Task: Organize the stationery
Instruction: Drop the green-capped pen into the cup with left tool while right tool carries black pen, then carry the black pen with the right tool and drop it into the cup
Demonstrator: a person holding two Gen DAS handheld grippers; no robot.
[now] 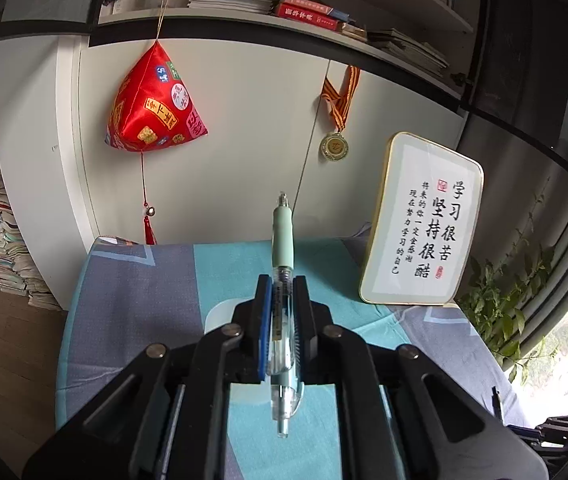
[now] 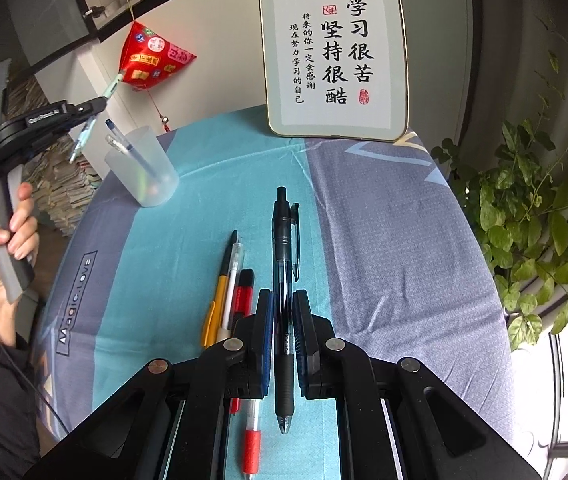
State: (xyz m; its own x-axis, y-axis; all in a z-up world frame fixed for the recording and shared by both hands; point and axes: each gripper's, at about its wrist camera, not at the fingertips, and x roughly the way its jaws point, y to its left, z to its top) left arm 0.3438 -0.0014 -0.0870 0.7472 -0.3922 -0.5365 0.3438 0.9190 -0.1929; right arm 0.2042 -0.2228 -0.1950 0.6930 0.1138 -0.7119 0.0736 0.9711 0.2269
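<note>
My left gripper (image 1: 282,284) is shut on a mint-green pen (image 1: 282,240), which stands out past the fingertips and points up and away. From the right wrist view the left gripper (image 2: 102,101) hangs in the air at the far left with that green pen (image 2: 94,116), above and left of a frosted plastic cup (image 2: 146,172) holding two pens. My right gripper (image 2: 282,296) is shut on a dark blue pen (image 2: 282,248), held over the cloth. Three pens (image 2: 230,280), yellow, clear and red, lie on the cloth just left of the right gripper.
A framed calligraphy plaque (image 2: 333,60) leans at the table's back edge. A red hanging ornament (image 1: 152,104) and a medal (image 1: 334,146) hang on the white cabinet behind. A leafy plant (image 2: 531,216) borders the right side. A person's hand (image 2: 4,240) grips the left handle.
</note>
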